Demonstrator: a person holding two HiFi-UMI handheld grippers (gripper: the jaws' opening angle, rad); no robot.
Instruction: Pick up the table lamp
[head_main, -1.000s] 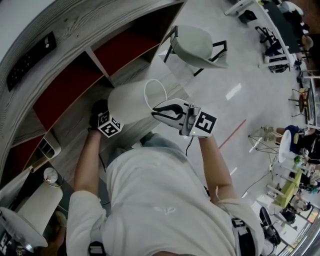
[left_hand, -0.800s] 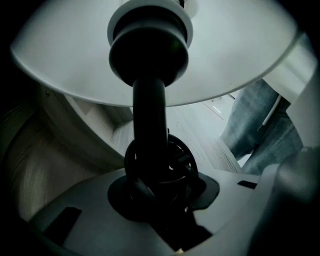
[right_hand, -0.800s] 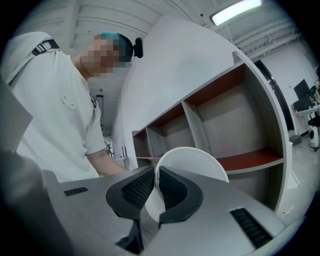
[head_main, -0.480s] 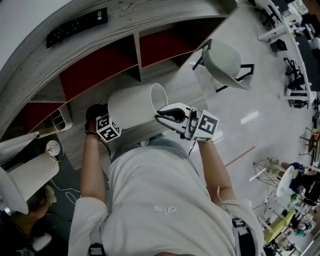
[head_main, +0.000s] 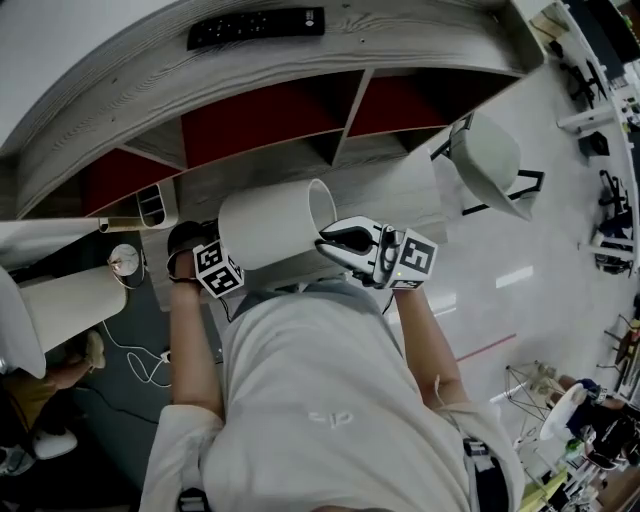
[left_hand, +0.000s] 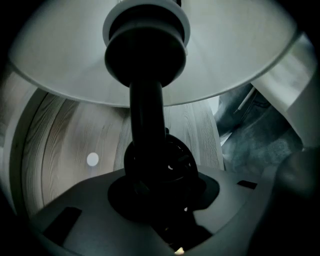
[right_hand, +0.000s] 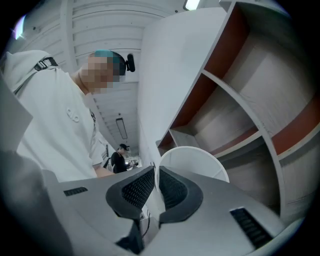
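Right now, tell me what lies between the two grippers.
The table lamp's shade, tipped sideways, fills that gap in the head view; the right gripper pinches its rim.

lamp (head_main: 265, 225) before shelves (head_main: 260, 115), chair (head_main: 487, 160) right, perhaps a remote (head_main: 256, 27) on top

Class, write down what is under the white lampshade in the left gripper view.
Under the lampshade, a black stem drops from a round collar into the left gripper, which is clamped on it. Any bulb is covered by the shade.
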